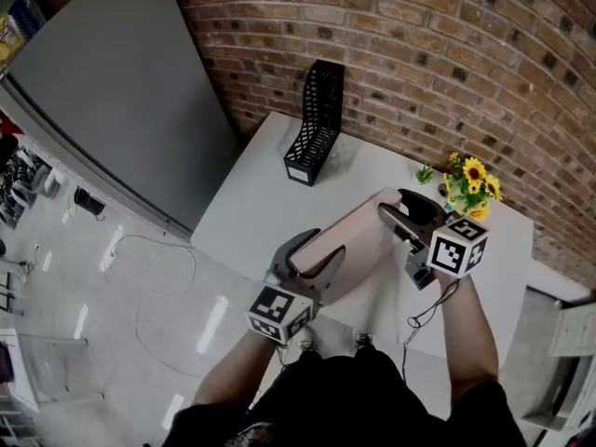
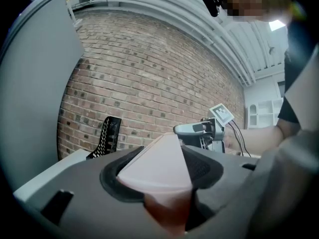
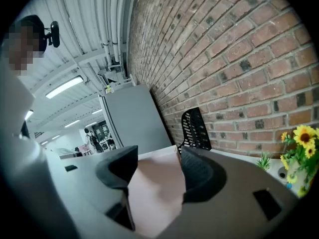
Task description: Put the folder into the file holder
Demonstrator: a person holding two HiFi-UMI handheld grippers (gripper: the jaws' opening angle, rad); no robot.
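Left hand-held gripper (image 1: 315, 250): was clamped on a corner of the pink folder (image 1: 361, 236). Right hand-held gripper (image 1: 399, 208): was clamped on the opposite edge. Folder was held over the white bench (image 1: 251, 203), well apart from the black mesh file holder (image 1: 315, 124), which was stood near the brick wall (image 1: 419, 54).

Pale pink flat folder (image 1: 358, 238) held by left gripper (image 1: 326, 245) and right gripper (image 1: 391, 203), black mesh file holder (image 1: 317, 119) at 12 o'clock of it
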